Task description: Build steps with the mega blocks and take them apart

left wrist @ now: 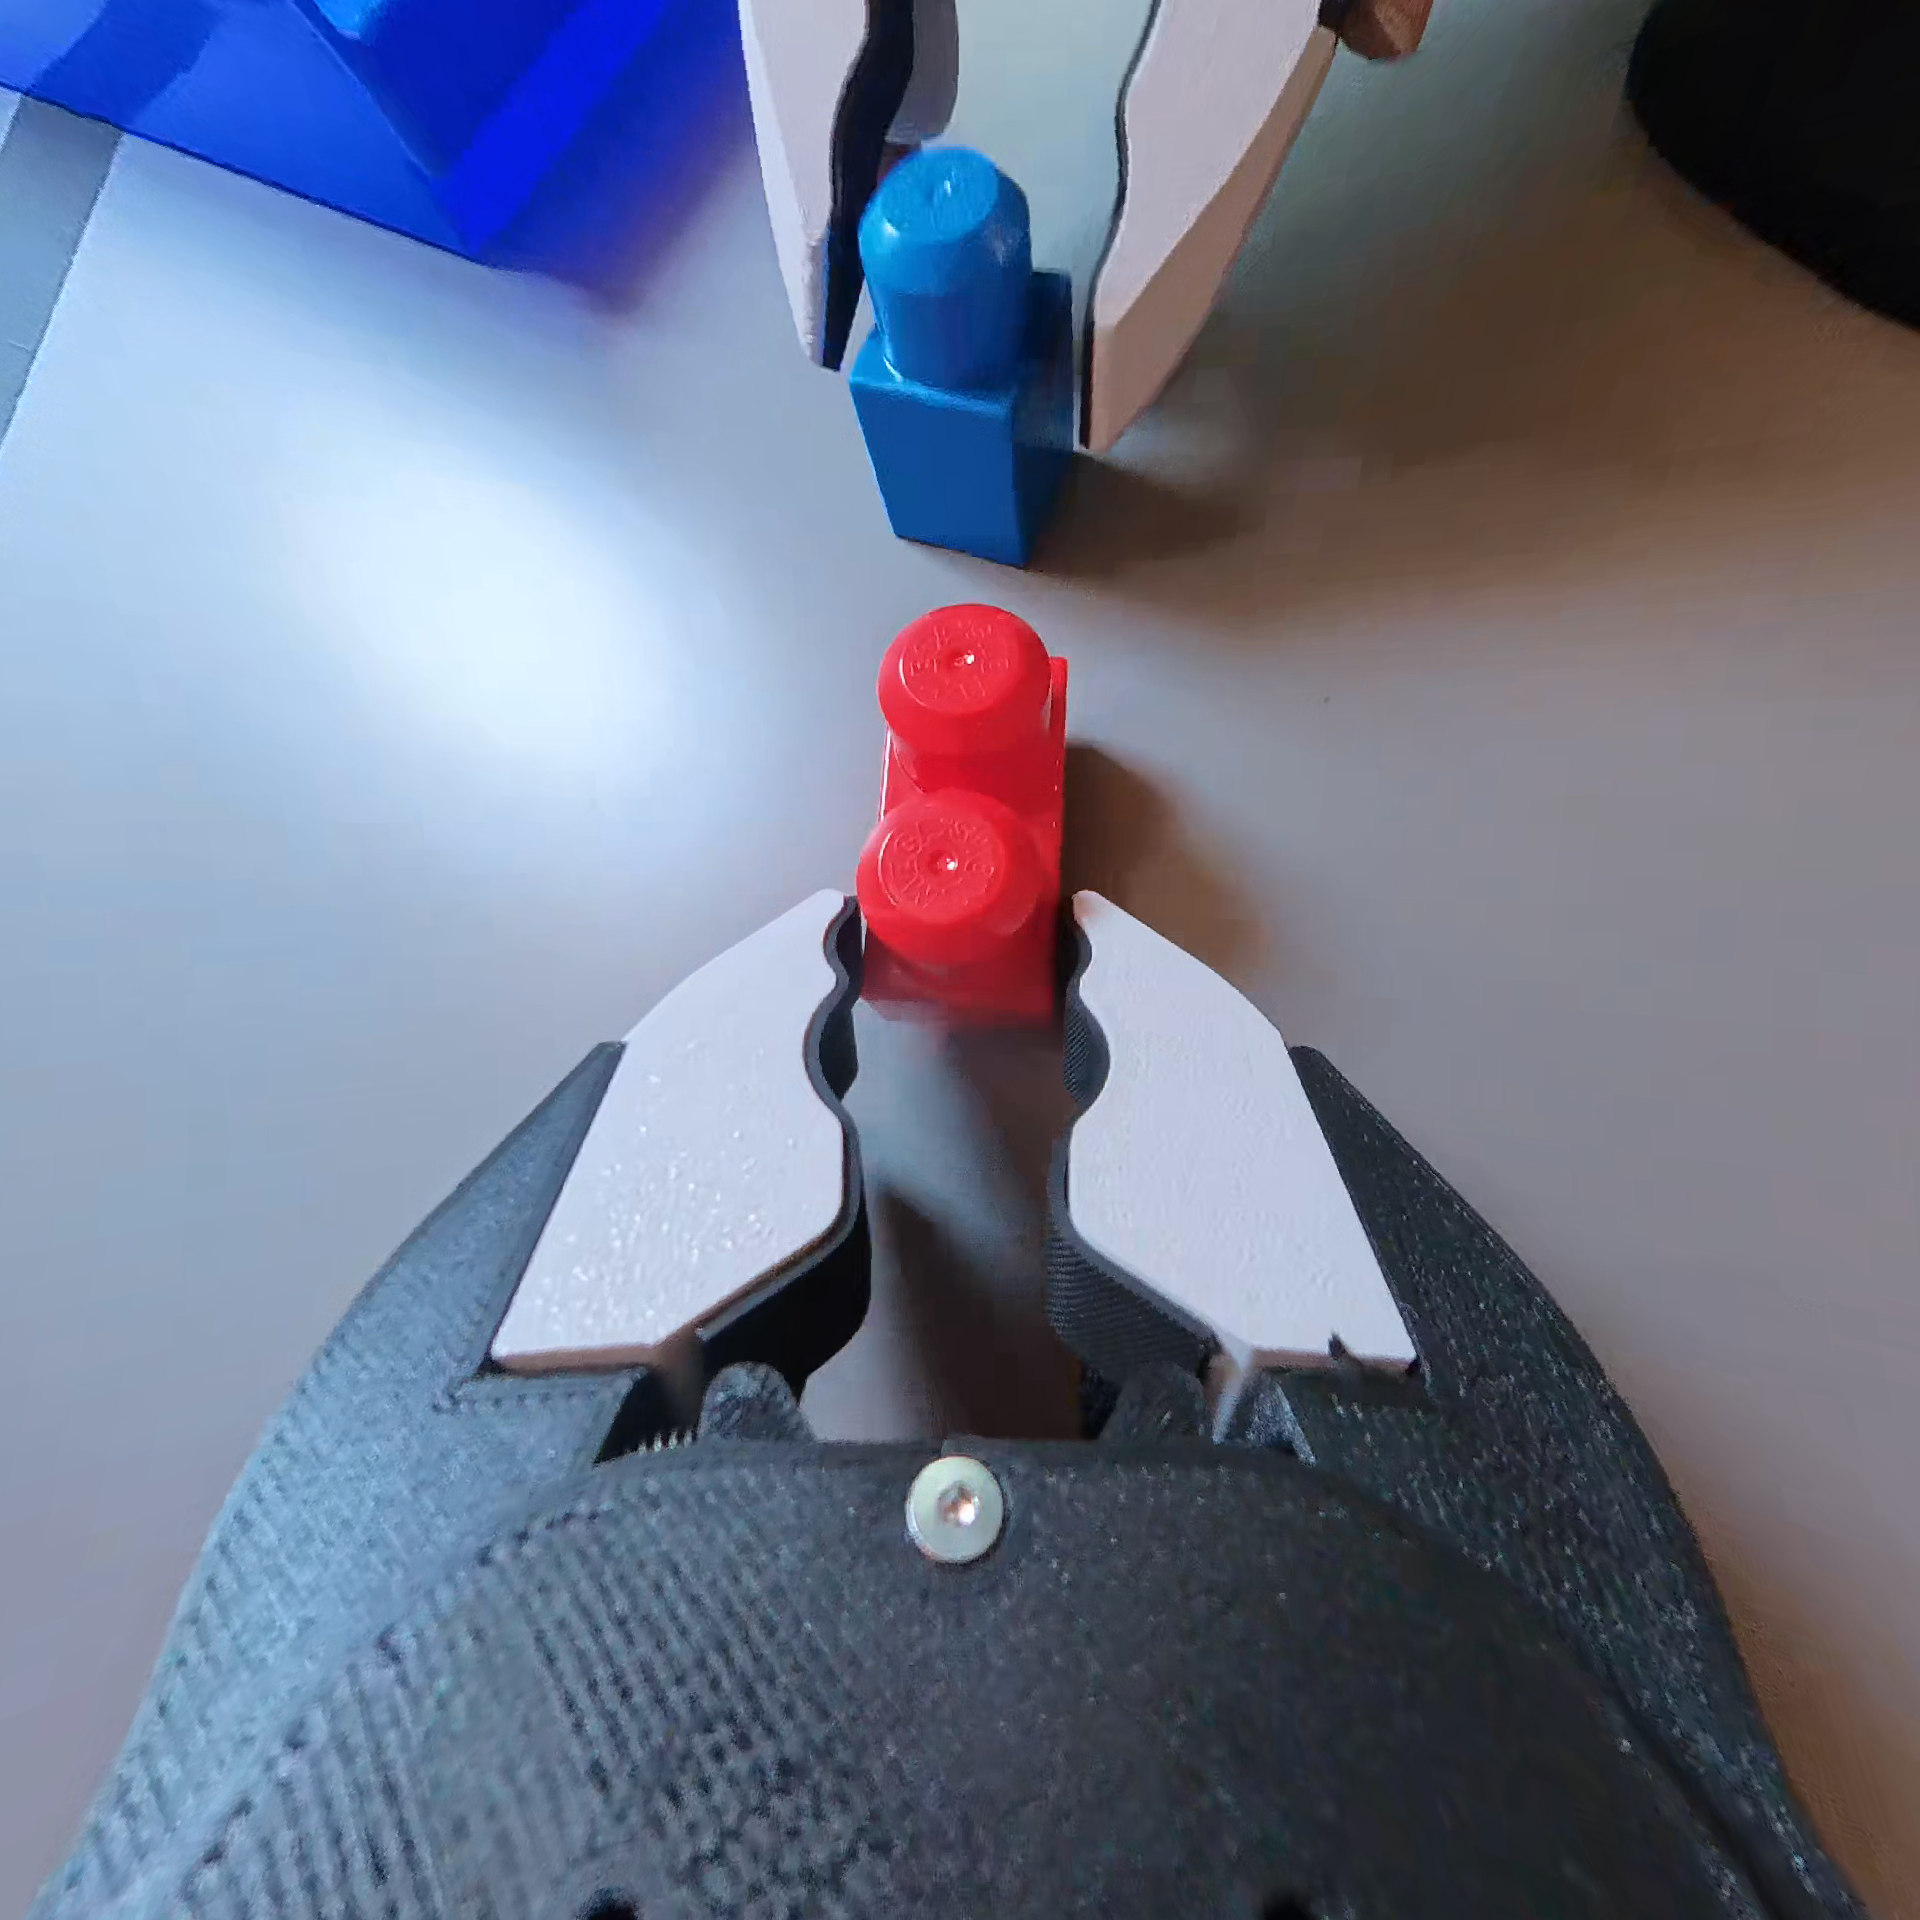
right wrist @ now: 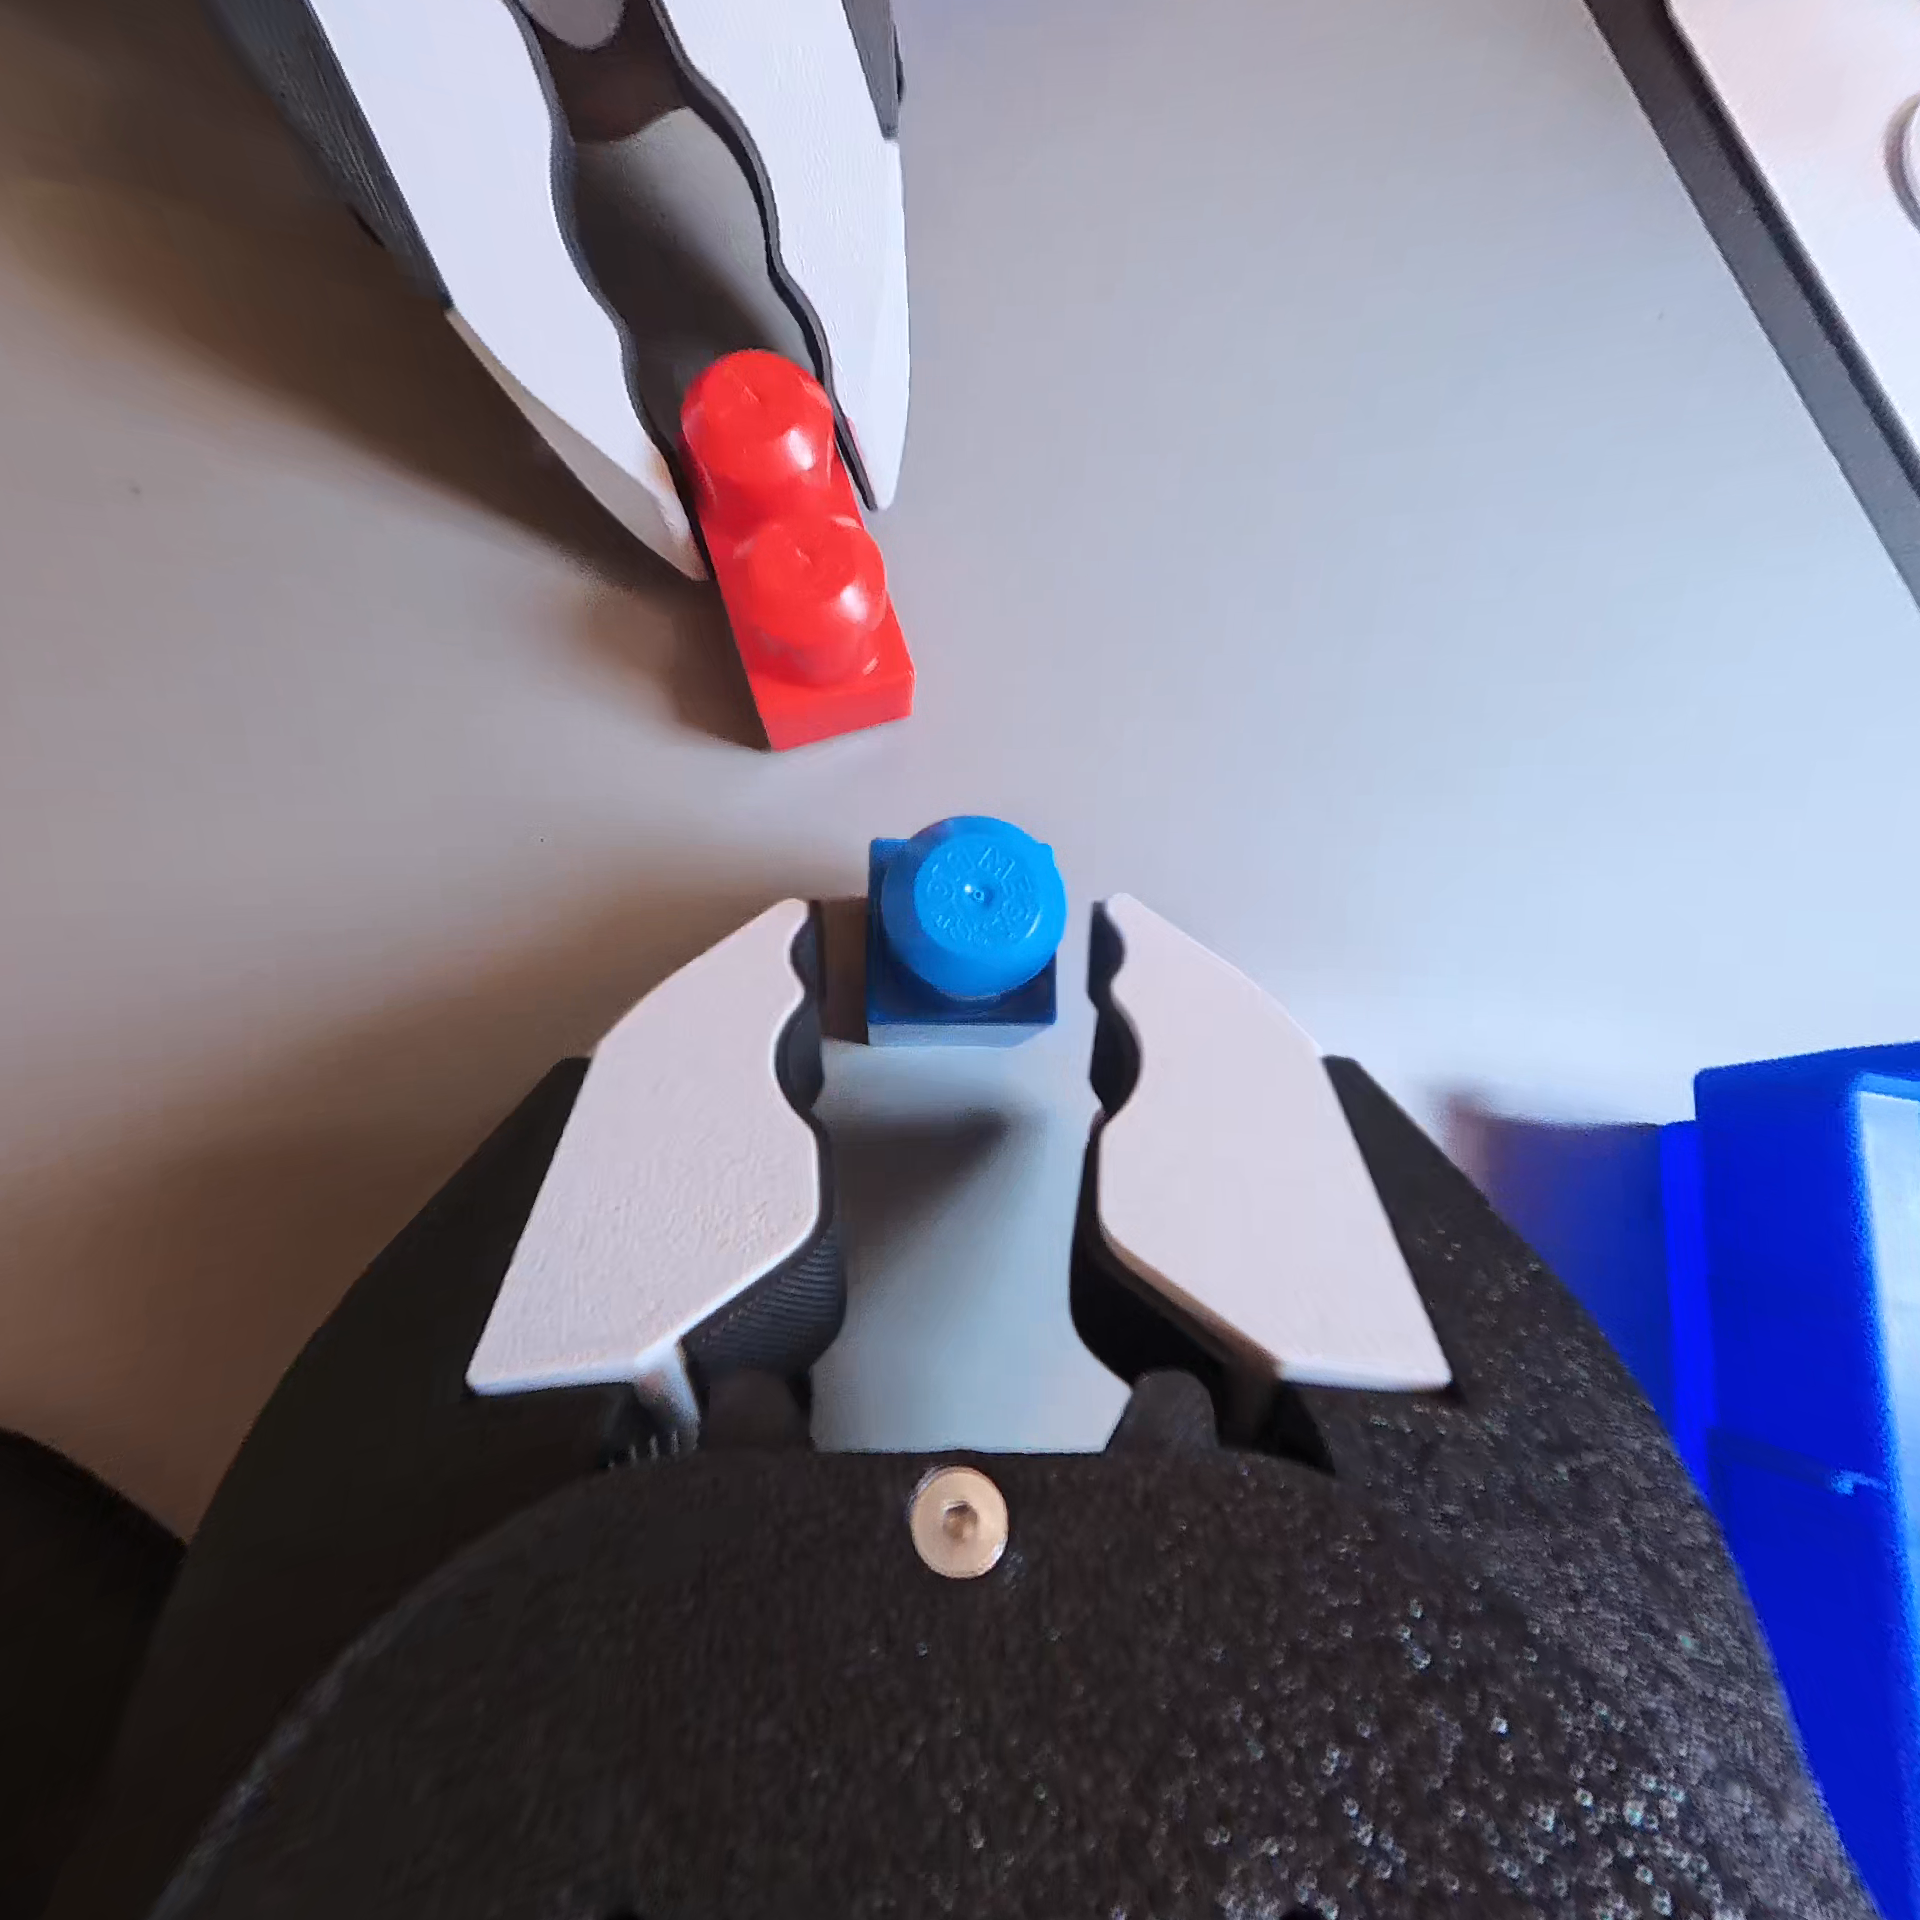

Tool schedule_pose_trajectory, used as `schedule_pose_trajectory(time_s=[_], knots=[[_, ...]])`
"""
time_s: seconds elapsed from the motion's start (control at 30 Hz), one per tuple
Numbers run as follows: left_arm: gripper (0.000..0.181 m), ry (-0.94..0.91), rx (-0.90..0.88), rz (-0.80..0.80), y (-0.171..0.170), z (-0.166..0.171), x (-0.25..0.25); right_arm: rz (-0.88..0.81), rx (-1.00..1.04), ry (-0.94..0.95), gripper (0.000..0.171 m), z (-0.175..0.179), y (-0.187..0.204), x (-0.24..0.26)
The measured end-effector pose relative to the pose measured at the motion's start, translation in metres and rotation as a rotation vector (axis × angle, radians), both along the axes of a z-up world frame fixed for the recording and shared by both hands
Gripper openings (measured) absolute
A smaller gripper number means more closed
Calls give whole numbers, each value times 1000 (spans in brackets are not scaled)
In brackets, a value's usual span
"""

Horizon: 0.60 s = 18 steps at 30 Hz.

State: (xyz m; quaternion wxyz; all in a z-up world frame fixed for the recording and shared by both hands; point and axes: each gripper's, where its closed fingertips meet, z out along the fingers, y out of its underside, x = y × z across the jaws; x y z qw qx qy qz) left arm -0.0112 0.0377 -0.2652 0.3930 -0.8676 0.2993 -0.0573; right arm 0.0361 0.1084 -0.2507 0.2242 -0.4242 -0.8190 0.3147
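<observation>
Two blocks sit apart on the grey table, studs up. Your left gripper has its fingers closed against the sides of the red two-stud block. Your right gripper straddles the blue one-stud block, jaws parted, gaps showing on both sides. A blue bin sits near it.

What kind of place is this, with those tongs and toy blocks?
Probably an indoor desk or workbench: a plain grey tabletop, a red block and a blue block on it, a blue plastic bin beside them.
</observation>
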Motion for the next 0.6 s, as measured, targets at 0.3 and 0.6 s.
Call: schedule_pose_trajectory(time_s=[0.3, 0.6], knots=[[36, 40, -25, -131, -34, 47, 28, 155, 70, 162, 52, 60, -76, -8], [7, -408, 330, -118, -39, 136, 25, 168, -275, 367, 13, 102, -101, -15]])
